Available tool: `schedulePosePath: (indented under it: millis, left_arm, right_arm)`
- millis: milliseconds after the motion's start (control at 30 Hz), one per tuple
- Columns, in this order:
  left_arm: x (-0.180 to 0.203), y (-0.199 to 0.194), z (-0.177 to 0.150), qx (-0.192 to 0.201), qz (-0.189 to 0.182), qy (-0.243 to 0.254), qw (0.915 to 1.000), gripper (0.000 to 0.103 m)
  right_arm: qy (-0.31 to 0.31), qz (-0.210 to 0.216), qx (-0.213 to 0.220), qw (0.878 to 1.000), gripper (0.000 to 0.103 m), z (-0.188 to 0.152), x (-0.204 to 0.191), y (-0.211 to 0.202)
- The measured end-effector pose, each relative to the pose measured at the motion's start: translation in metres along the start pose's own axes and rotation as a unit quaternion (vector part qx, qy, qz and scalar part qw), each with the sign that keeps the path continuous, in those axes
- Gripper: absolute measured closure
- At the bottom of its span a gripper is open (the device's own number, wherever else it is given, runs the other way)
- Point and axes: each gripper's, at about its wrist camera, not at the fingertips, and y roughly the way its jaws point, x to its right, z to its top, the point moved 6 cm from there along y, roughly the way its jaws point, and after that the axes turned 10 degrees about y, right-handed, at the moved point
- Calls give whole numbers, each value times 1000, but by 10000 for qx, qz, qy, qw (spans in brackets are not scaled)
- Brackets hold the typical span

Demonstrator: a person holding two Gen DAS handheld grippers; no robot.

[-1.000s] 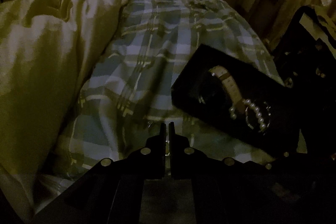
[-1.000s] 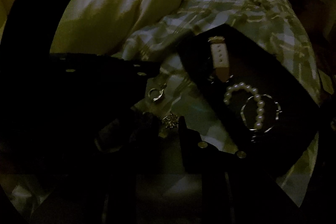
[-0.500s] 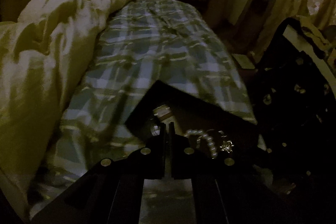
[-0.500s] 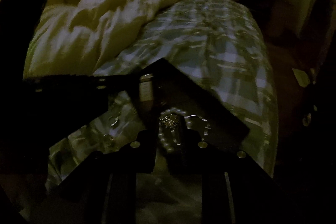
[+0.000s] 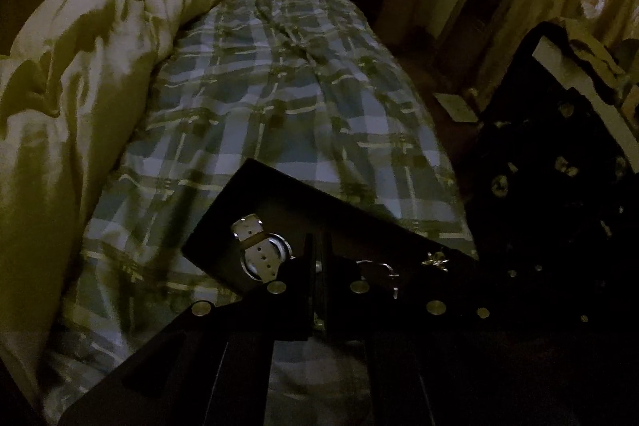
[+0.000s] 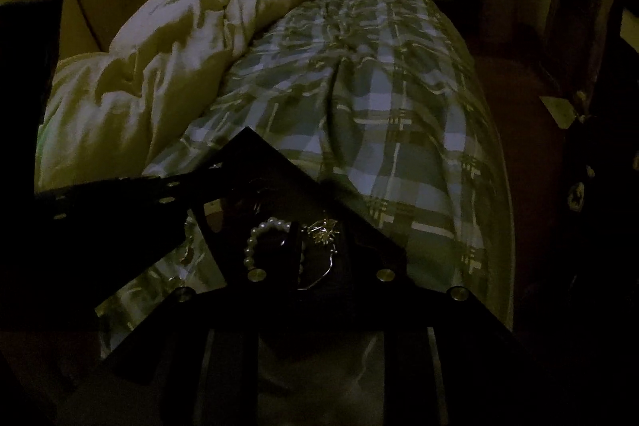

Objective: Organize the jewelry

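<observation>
Right gripper (image 6: pixel 317 246) fingers pinching a small brooch (image 6: pixel 325 231) over the black tray (image 5: pixel 255 194) — lowering gently; left gripper (image 5: pixel 318 258) pinched closed.

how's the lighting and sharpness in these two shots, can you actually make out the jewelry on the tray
Left wrist view: very dim with a yellow-green cast and fisheye bending at the edges; the watch on the black tray reads clearly, the right side is near black. Right wrist view: darker still; the pearl bracelet and a sparkly brooch catch light, the rest of the tray blends into the claw's silhouette.
</observation>
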Motion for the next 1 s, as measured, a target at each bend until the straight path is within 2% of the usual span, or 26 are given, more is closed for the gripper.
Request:
schedulePosePath:
  millis: [33, 67, 133, 267, 300, 367, 433, 467, 633, 733, 833, 1000]
  left_arm:
    - [-1, 1, -1, -19, 46, 1, 10000, 94]
    - [-3, 3, -2, -51, 84, -21, 9999, 82]
    - [-8, 5, -3, -75, 141, -109, 9998, 65]
    - [-12, 5, -2, -60, 165, -162, 9997, 63]
    - [-13, 5, -3, -55, 179, -178, 9997, 62]
    - [-17, 4, -5, -54, 168, -270, 9995, 54]
    - [-26, 2, -8, -64, 150, -421, 9990, 44]
    - [-32, 1, -10, -62, 145, -484, 9987, 43]
    - [-74, -6, -23, -62, 119, -983, 9951, 42]
    - [-101, -10, -33, -70, 131, -1209, 9926, 46]
    - [-115, -11, -40, -142, 118, -1217, 9924, 58]
    - [-115, -8, -54, -354, 21, -814, 9960, 66]
  right_arm:
    - [-26, -25, -15, 10000, 82, -1, 0, 1]
    - [-48, -57, -21, 10000, 82, -1, 0, 3]
    - [-84, -127, -63, 9999, 81, -2, 0, 5]
    - [-54, -157, -79, 9998, 79, -3, 1, 7]
    - [-38, -188, -85, 9998, 70, -3, 3, 8]
    - [41, -169, -76, 9998, 57, -3, 5, 8]
    - [78, -66, -79, 9999, 56, -4, 3, 7]
    - [13, -63, -81, 9999, 56, -5, 0, 7]
    - [-155, 263, -29, 9995, 56, -9, -17, 2]
    - [-295, 491, -37, 9984, 56, -14, -33, -1]
    - [-397, 793, -169, 9959, 56, -22, -49, 2]
    - [-710, 1091, -442, 9905, 56, -41, -78, 12]
